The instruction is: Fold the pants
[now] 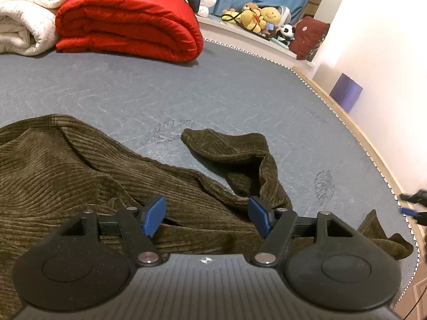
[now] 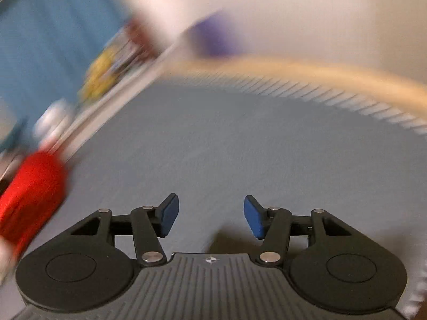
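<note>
Olive-brown corduroy pants (image 1: 80, 176) lie crumpled on a grey-blue bed cover (image 1: 213, 93), one leg end (image 1: 229, 144) curling toward the middle. My left gripper (image 1: 206, 214) hovers over the pants with its blue pads wide apart; the cloth lies below them and the pads do not press on it. My right gripper (image 2: 210, 217) is open over the bare cover (image 2: 213, 146), nothing between its pads. That view is blurred by motion and shows no pants. A dark and blue shape (image 1: 415, 205) at the left wrist view's right edge looks like part of the other gripper.
A folded red quilt (image 1: 128, 24) and white blankets (image 1: 26, 13) sit at the far side of the bed. Stuffed toys (image 1: 256, 16) line a ledge behind. The bed's wooden rim (image 1: 347, 122) and a purple box (image 1: 345, 92) lie to the right by a white wall.
</note>
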